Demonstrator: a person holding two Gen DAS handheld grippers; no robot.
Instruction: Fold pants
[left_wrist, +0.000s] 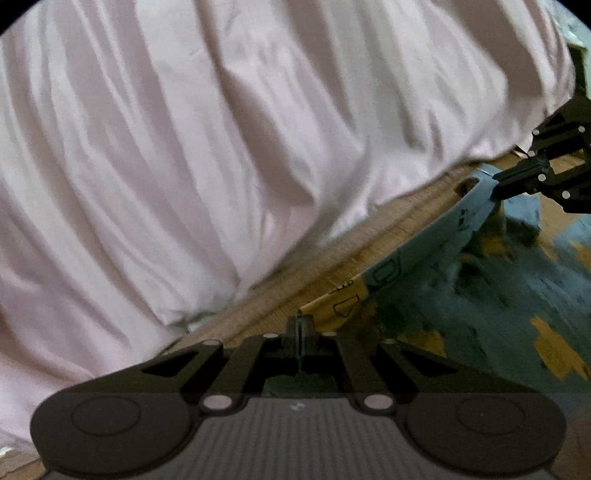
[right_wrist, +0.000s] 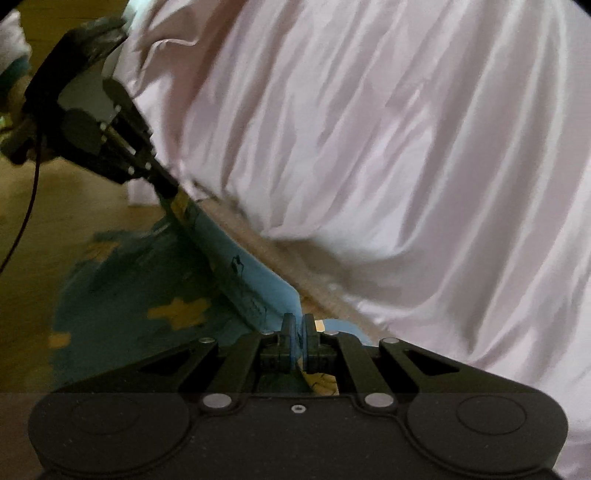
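Both hand-held grippers clamped on the pants' edge.
Left hand-held gripper (left_wrist: 300, 325) and right hand-held gripper (right_wrist: 297, 325) stretch the blue-yellow pants (right_wrist: 236, 258) taut between them, beside a pink sheet (left_wrist: 221, 147).

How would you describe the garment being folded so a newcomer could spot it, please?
Find the large wrinkled pale pink sheet. Beside its edge, over the wooden floor, hang the light blue cotton pants with yellow patches, stretched between both black grippers. Nothing else here is patterned.
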